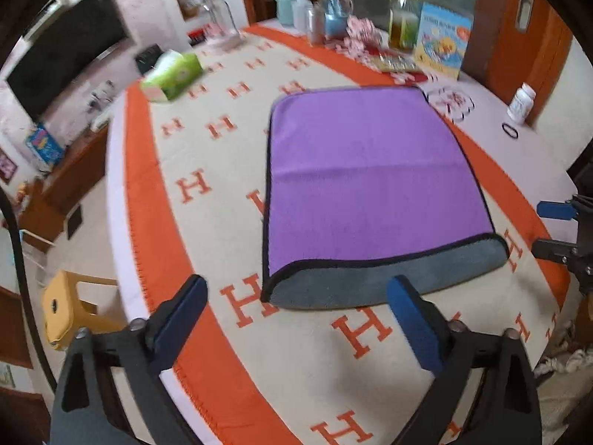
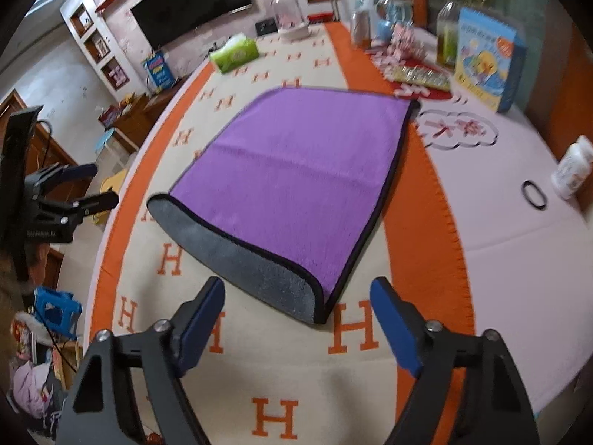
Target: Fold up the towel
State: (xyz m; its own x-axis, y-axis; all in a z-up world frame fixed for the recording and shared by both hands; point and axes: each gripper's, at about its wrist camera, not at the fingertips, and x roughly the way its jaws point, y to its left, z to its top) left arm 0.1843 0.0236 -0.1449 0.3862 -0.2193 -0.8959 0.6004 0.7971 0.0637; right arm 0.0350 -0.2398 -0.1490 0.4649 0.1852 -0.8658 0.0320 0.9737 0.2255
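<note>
One purple fleece towel with a black hem and grey underside [image 1: 370, 181] [image 2: 296, 181] lies folded once on the table's cream blanket with orange border and H letters [image 1: 207, 155] [image 2: 259, 363], its grey lower layer peeking out along the near edge. Two tools hover above the table, neither touching the towel: the left tool [image 1: 296, 296], fingers spread wide, faces the towel at 12 o'clock; the right tool [image 2: 298, 298], likewise spread and holding nothing, sits just short of the towel's near corner. One green tissue box [image 1: 172, 74] [image 2: 234, 53] lies at 11 o'clock, one white pill bottle [image 1: 521, 103] [image 2: 572, 172] and one black ring [image 1: 510, 130] [image 2: 534, 194] at 2 o'clock
</note>
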